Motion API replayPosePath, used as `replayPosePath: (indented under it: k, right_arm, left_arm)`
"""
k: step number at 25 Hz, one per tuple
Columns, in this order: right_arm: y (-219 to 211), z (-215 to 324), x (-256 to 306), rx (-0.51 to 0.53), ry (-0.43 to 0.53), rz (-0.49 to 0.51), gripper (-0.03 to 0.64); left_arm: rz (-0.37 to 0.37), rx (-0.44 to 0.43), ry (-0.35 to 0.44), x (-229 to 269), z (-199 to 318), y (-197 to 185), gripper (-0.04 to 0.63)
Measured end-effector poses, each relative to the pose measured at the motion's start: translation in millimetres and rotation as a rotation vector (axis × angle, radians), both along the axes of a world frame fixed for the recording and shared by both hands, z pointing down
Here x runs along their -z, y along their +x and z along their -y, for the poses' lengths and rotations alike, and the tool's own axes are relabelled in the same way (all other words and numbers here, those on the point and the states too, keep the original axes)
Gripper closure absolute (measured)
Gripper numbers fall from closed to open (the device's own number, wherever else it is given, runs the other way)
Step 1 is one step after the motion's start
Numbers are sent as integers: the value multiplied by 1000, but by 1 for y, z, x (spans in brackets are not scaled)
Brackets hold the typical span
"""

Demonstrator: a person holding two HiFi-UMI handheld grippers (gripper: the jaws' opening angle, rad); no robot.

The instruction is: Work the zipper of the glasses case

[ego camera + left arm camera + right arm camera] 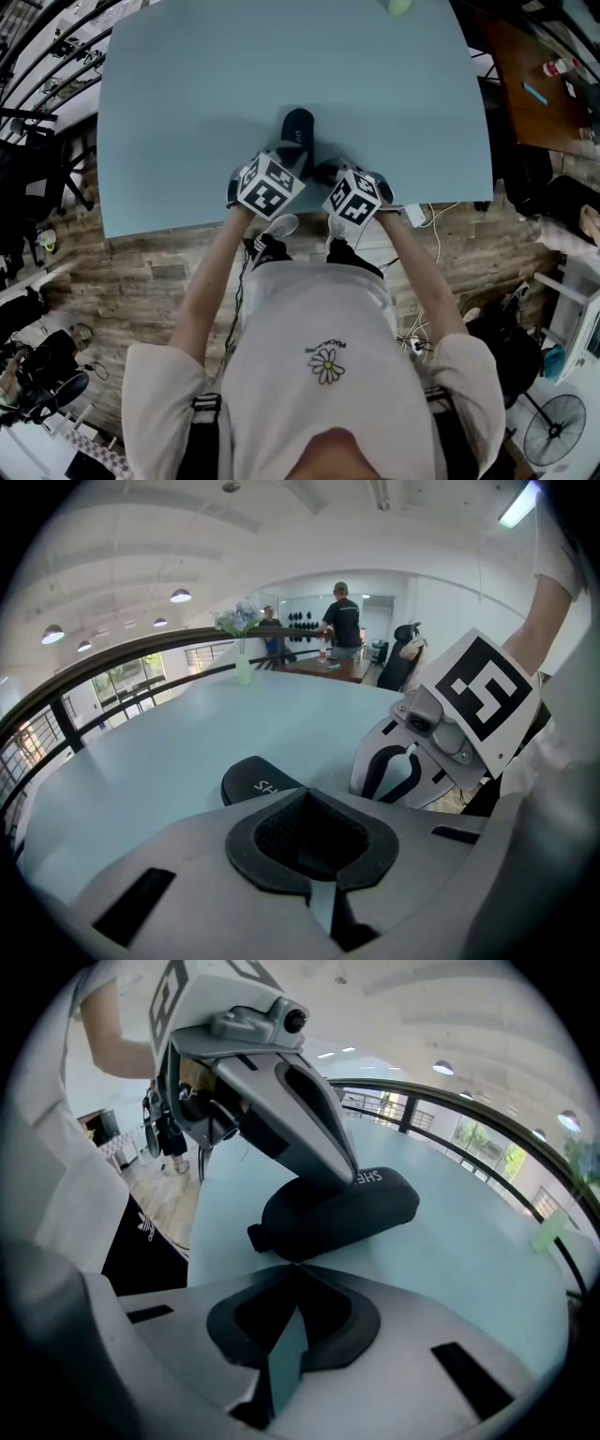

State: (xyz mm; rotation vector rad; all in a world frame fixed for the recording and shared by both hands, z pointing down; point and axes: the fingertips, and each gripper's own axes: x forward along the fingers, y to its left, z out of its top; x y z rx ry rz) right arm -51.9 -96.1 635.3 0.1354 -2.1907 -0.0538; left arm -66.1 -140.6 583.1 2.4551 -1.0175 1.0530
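Right gripper is pinched closed on nothing, tips at the near end of the glasses case, beside its small tab. I reckon I'm lining up the zipper. Left gripper, also closed, seems to press the case onto the table, steadying it.

Bright, even light from ceiling lamps; fisheye edges, dark corners.
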Motion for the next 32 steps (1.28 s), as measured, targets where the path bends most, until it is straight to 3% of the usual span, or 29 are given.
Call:
replayPosePath:
  k: [3, 8, 11, 14, 17, 19, 23, 26, 32]
  right_arm:
    - [3, 0, -1, -50, -55, 16, 609]
    - [-10, -27, 5, 28, -251, 9, 609]
    - [-26, -36, 9, -39, -279, 64, 609]
    - [-21, -32, 11, -6, -200, 43, 609]
    - [3, -16, 12, 101, -16, -83, 611]
    - [29, 9, 10, 89, 97, -162, 611]
    - [46, 33, 5, 46, 148, -215, 611]
    - [45, 25, 8, 2, 71, -164, 611]
    - [18, -21, 23, -91, -209, 42, 611]
  left_arm:
    - [4, -9, 2, -1, 0, 0, 583]
    - [23, -37, 2, -1, 0, 0, 583]
    - [37, -44, 15, -1, -1, -5, 583]
    - [40, -70, 26, 0, -1, -5, 583]
    - [89, -91, 23, -1, -5, -12, 583]
    - [90, -111, 2, -3, -7, -7, 583]
    - [123, -148, -3, -3, 2, 11, 583]
    - [133, -167, -49, -4, 2, 12, 581]
    - [139, -170, -21, -5, 0, 11, 583]
